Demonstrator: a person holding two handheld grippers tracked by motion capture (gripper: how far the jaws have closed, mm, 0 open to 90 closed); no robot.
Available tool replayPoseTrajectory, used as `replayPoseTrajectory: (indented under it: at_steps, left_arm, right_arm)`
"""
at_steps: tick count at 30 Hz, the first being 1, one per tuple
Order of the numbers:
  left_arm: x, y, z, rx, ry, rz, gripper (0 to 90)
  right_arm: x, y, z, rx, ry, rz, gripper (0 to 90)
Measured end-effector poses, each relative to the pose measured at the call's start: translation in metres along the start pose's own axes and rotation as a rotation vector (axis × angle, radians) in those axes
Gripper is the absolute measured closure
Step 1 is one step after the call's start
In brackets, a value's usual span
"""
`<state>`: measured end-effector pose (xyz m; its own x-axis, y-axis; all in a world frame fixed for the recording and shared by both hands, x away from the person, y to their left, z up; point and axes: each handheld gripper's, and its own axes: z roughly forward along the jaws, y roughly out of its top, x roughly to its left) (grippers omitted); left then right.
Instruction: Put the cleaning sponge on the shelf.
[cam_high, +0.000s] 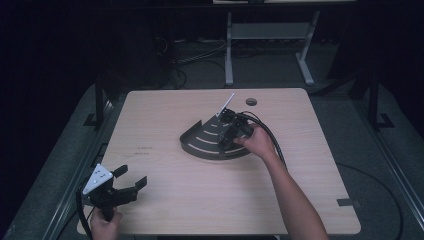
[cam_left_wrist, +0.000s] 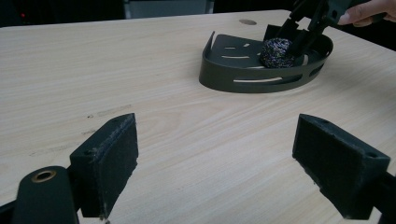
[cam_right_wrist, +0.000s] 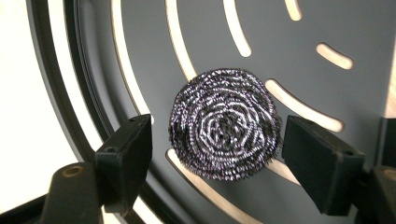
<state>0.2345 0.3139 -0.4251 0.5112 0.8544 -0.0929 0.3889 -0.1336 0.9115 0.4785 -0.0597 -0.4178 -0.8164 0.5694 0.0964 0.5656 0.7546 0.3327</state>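
A dark fan-shaped slotted tray (cam_high: 200, 142) is sitting near the middle of the wooden table (cam_high: 175, 200), a little toward the far edge and the right side. Inside it a round steel-wool scrubber (cam_right_wrist: 225, 123) is lying flat on the tray floor, across two of the curved slots; in the left claw's view the scrubber (cam_left_wrist: 276, 52) is resting toward the tray's far right part, close to the raised back wall.

The right claw (cam_right_wrist: 217, 154) is reaching down into the tray from above, held by the person's right hand (cam_high: 257, 141). Its two black jaws are standing wide apart, one on either side of the scrubber, with a small gap showing between each pad and the wire ball, so it is gripping nothing. A black cable is trailing from it toward the table's right edge.

The left claw (cam_left_wrist: 217, 161) is hovering over the table's near left corner, well apart from the tray, in the person's left hand (cam_high: 105, 225). Its jaws are spread wide and are holding nothing, with bare wood showing between them. A small round hole (cam_high: 251, 101) is lying near the far edge.
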Motion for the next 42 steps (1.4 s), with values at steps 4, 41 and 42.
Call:
replayPoseTrajectory:
  at_steps: [4,41,42]
  left_arm:
    - [0.0,0.0,-0.001,0.0,-0.001,0.0,13.7]
    - [-0.003,0.001,0.002,0.007,-0.002,0.01,13.7]
    - [-0.003,0.001,0.002,0.007,-0.002,0.01,13.7]
  right_arm:
    - [0.002,-0.003,-0.008,-0.022,-0.011,-0.004,22.2]
    - [0.011,-0.049,-0.053,-0.086,0.002,-0.02,20.6]
    - [0.011,-0.049,-0.053,-0.086,0.002,-0.02,20.6]
